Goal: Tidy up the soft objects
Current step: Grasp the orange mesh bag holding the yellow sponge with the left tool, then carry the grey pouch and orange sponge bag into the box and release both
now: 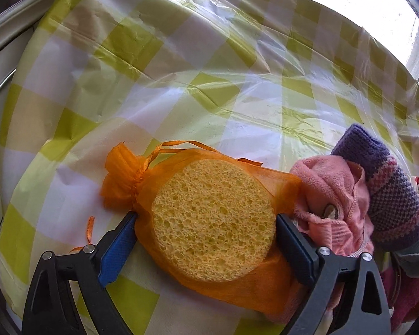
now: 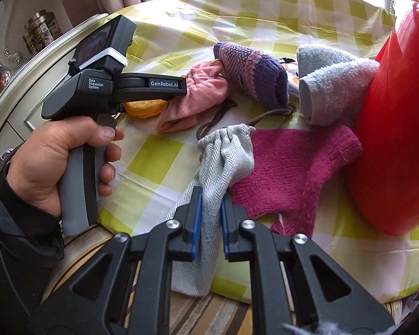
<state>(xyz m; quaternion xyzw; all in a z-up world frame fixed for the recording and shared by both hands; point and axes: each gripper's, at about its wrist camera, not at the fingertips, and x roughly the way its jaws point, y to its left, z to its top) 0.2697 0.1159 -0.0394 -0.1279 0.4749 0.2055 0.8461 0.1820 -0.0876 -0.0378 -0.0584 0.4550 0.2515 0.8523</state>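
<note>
A round yellow sponge [image 1: 212, 220] lies in an orange mesh drawstring bag [image 1: 120, 178] on the checked tablecloth. My left gripper [image 1: 206, 219] straddles it with the jaws wide. One pad meets the mesh and the other the sponge's rim, and the sponge is not squeezed. The right wrist view shows a hand holding that tool, with the orange bag [image 2: 142, 107] under it. My right gripper [image 2: 212, 203] is shut on a grey herringbone drawstring pouch [image 2: 223, 153] at the table's near edge.
Beside the sponge lie a pink cloth [image 1: 329, 192] and a purple knitted piece [image 1: 388, 184]. A magenta knit [image 2: 293, 167], a pale blue fleece sock [image 2: 329, 83] and a red container [image 2: 391, 139] sit to the right. The yellow-green checked table [image 1: 181, 55] stretches behind.
</note>
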